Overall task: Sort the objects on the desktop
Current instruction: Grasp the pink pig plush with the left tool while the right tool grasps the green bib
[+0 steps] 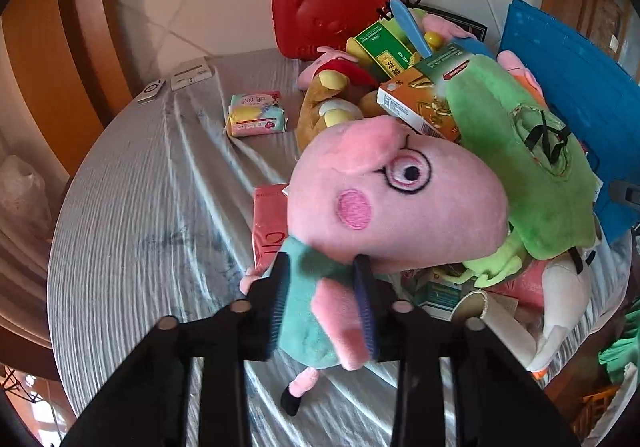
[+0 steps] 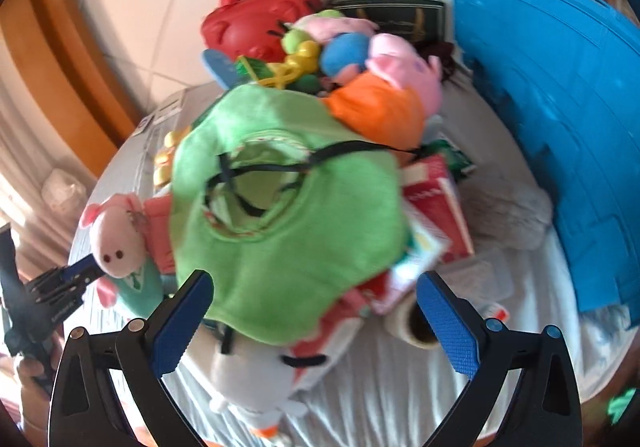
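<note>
My left gripper [image 1: 322,301] is shut on a pink pig plush [image 1: 396,199] in a teal dress, held by its body above the grey cloth; the plush also shows in the right wrist view [image 2: 118,243] at the left. My right gripper [image 2: 314,311] is open, its blue pads [image 2: 182,321] on either side of a big green plush [image 2: 280,215] on top of the pile. The green plush also shows in the left wrist view [image 1: 520,167].
A round table [image 1: 132,231] with grey cloth holds a pile: red case [image 1: 332,15], tea boxes [image 1: 416,103], brown bear plush [image 1: 328,107], tissue pack [image 1: 256,115], pink pack [image 1: 270,223], paper cup [image 2: 414,321], orange-dressed pig plush [image 2: 384,103]. A blue bin [image 2: 560,119] stands at right.
</note>
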`<action>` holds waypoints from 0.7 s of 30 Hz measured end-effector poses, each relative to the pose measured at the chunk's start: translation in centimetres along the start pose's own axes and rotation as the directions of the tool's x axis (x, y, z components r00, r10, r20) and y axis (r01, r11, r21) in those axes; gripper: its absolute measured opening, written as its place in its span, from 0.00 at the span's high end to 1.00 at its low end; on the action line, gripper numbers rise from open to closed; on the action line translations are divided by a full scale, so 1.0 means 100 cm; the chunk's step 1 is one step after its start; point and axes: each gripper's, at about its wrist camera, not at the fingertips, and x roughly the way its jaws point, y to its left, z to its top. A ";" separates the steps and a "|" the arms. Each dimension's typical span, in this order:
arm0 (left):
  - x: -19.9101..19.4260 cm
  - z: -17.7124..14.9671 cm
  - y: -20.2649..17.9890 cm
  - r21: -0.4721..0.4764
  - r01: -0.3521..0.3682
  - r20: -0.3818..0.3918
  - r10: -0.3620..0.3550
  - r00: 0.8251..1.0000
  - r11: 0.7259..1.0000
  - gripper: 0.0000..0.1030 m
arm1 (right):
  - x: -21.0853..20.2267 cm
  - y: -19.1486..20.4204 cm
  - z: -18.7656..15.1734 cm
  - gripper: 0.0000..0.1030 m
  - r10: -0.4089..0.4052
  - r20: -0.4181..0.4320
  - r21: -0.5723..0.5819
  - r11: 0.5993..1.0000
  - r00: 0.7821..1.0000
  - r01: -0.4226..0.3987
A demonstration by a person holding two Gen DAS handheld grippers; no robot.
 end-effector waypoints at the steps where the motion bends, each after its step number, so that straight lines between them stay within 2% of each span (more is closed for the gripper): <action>1: 0.001 0.000 0.000 -0.002 -0.028 0.004 0.028 1.000 1.000 0.32 | 0.002 0.005 0.001 0.00 0.003 0.000 -0.006 1.000 1.000 -0.003; 2: 0.004 0.001 0.001 -0.002 -0.053 0.010 0.053 0.999 0.999 0.21 | 0.004 0.008 0.001 0.00 0.006 -0.001 -0.010 1.000 1.000 -0.006; 4: 0.006 0.003 0.001 0.010 -0.047 0.020 0.047 0.999 0.999 0.20 | 0.009 0.014 0.001 0.00 0.011 -0.007 -0.016 1.000 1.000 -0.011; 9: 0.012 0.004 -0.018 0.088 0.044 -0.040 -0.040 0.998 0.995 0.20 | 0.017 0.020 -0.002 0.00 -0.004 -0.021 -0.019 1.000 1.000 0.004; 13: 0.036 0.007 -0.038 0.116 -0.011 -0.067 0.019 0.998 0.993 0.20 | 0.023 0.023 -0.003 0.00 -0.025 -0.026 -0.039 0.999 0.999 0.024; 14: 0.040 0.010 -0.038 0.097 -0.032 -0.068 0.039 0.997 0.995 0.28 | 0.024 0.026 -0.003 0.00 -0.034 -0.025 -0.053 0.998 0.999 0.033; 15: 0.040 0.012 -0.037 0.077 -0.036 -0.069 0.041 0.997 0.996 0.32 | 0.026 0.027 -0.003 0.00 -0.046 -0.023 -0.062 0.997 0.999 0.044; 17: 0.033 0.016 -0.032 0.043 0.001 -0.062 0.001 0.998 0.999 0.36 | 0.027 0.033 -0.002 0.00 -0.052 -0.020 -0.087 0.995 0.998 0.050; 19: 0.020 0.019 -0.027 0.035 0.008 -0.042 -0.006 0.999 0.999 0.36 | 0.028 0.042 0.001 0.00 -0.036 -0.010 -0.110 0.993 0.999 0.034; 21: 0.006 0.022 -0.025 0.024 -0.034 -0.003 0.034 0.999 0.999 0.36 | 0.029 0.053 0.005 0.00 -0.021 0.000 -0.138 0.990 1.000 0.021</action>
